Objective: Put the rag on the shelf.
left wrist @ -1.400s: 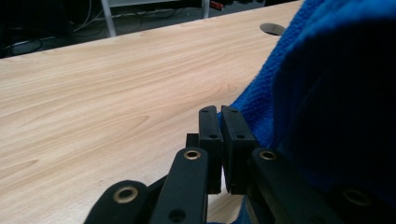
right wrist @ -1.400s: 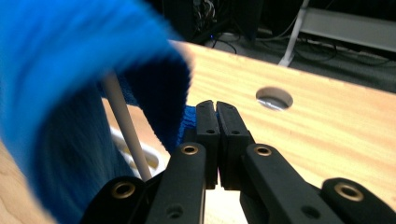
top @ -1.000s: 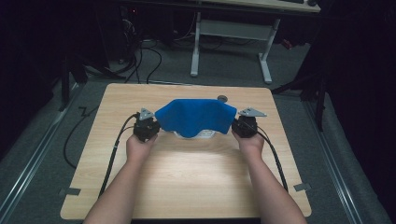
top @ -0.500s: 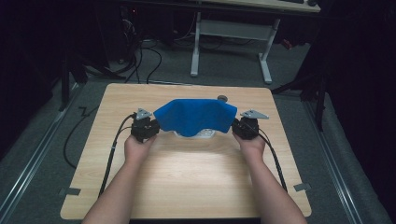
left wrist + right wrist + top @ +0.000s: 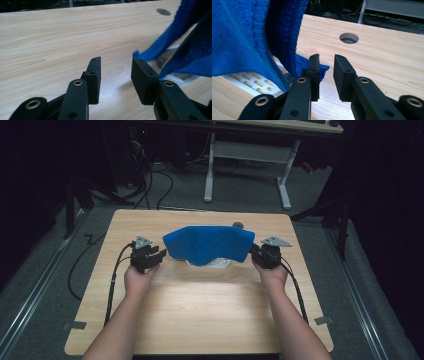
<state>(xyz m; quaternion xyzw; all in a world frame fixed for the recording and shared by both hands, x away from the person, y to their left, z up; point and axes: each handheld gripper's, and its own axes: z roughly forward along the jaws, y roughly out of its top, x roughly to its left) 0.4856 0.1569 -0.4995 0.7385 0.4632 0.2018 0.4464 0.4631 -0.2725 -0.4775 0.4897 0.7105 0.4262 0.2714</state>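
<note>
Table (image 5: 200,310): light wood-grain top, smooth, low sheen with a soft glare patch near the middle; round cut-out hole (image 5: 348,38) with a clean edge. Cloth (image 5: 207,244): blue, fuzzy terry-like pile, matt, soft folds. Tray (image 5: 249,81) under it: white slotted plastic, smooth, slightly glossy. Left gripper (image 5: 116,72) and right gripper (image 5: 327,72): matt black plastic jaws, faintly grainy, with brass-coloured metal eyelets. Floor (image 5: 380,285): grey, carpet-like, dull.

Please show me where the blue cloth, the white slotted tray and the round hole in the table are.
blue cloth (image 5: 207,244), high view, middle of its top.
white slotted tray (image 5: 253,83), right gripper view, slotted wall.
round hole (image 5: 348,38), right gripper view, its centre.
</note>
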